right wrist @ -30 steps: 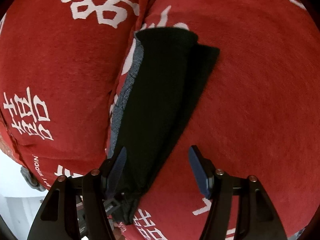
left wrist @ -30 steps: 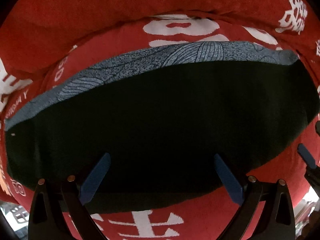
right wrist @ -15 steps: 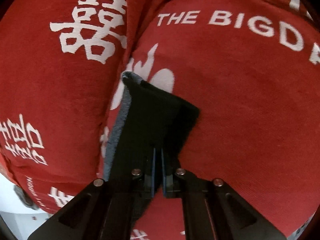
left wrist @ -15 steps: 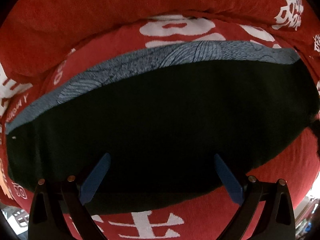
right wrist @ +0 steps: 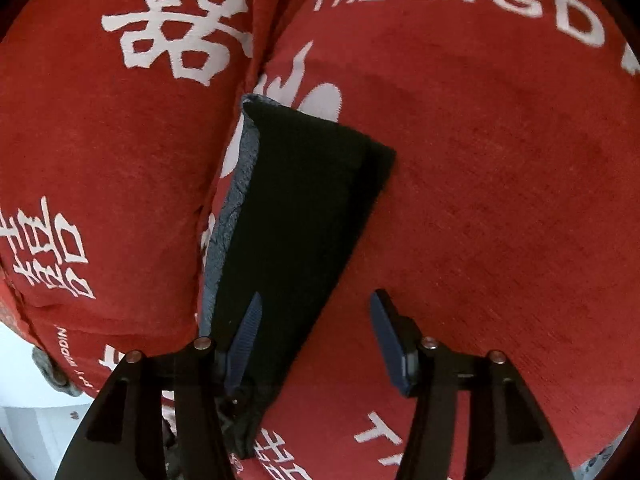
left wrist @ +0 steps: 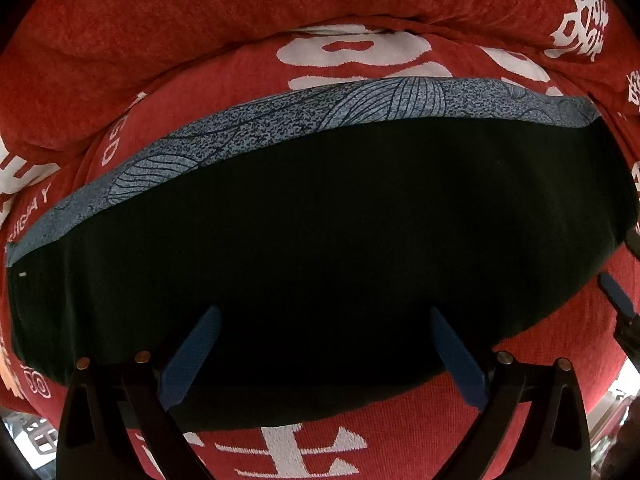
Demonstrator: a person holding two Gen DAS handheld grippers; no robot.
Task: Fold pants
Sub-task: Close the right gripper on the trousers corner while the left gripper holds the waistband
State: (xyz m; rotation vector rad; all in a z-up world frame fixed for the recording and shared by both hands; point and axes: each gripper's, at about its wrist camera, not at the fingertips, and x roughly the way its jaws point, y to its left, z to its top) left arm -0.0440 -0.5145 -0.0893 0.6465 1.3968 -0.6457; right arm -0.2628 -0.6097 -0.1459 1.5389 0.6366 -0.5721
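While the folded black pants (left wrist: 320, 248) lie flat across the red plush cover with white lettering (left wrist: 200, 20), the left gripper (left wrist: 320, 354) hangs over their near edge with its blue-padded jaws spread wide — nothing pinched between them. A grey-blue patterned fabric band (left wrist: 280, 128) runs along the far edge of the pants, beside the seam where the cover rises. Further right, the right gripper (right wrist: 316, 336) sits at the narrow end of the same folded pants (right wrist: 296, 216); its jaws have just been opening and stand moderately apart — the left pad over the dark cloth, the right pad over bare red cover (right wrist: 500, 180), gripping nothing.
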